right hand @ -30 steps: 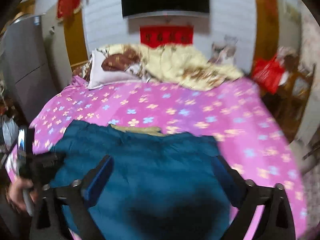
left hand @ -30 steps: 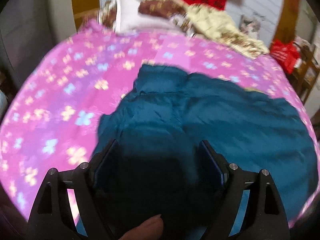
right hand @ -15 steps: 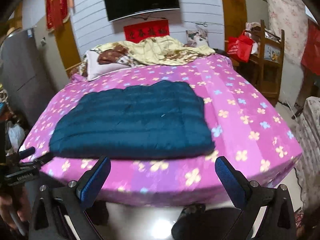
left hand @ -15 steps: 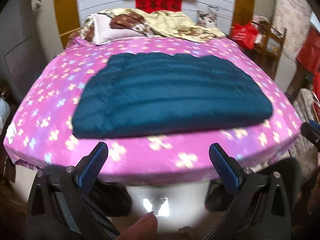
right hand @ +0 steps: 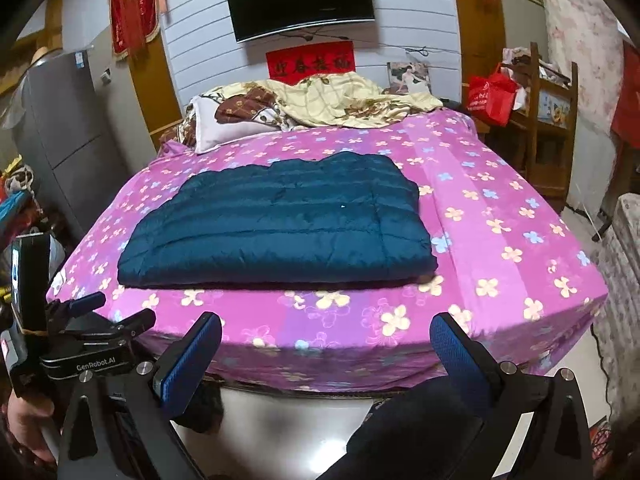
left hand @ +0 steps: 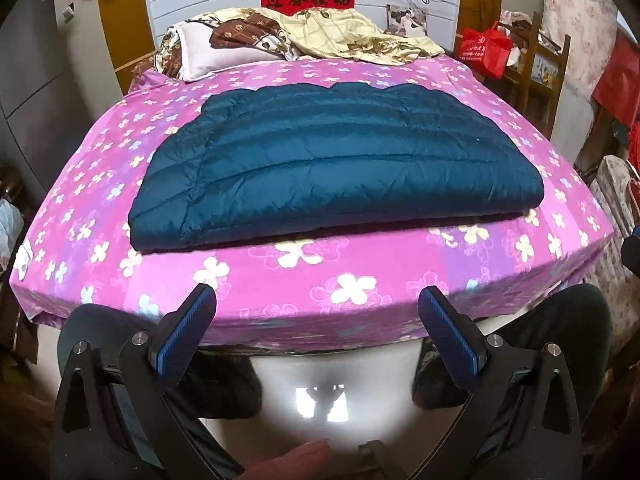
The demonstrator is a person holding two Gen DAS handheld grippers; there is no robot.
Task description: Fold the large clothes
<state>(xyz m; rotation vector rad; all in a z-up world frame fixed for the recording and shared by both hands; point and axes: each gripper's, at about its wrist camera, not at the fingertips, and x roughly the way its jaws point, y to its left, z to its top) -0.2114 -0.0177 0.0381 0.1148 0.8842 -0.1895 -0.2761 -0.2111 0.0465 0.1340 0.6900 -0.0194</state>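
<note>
Right wrist: jacket [right hand: 276,224] before pillow [right hand: 220,130]

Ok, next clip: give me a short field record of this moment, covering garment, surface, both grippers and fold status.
garment: dark teal quilted down jacket, folded into a flat rectangle
surface: bed with pink flowered sheet, jacket lying near its foot edge
left gripper: open, nothing between the jaws, off the bed over the floor
right gripper: open, nothing between the jaws, off the bed
background: pillow and crumpled quilt at the head end
fold status: looks folded; neither gripper touches the jacket
</note>
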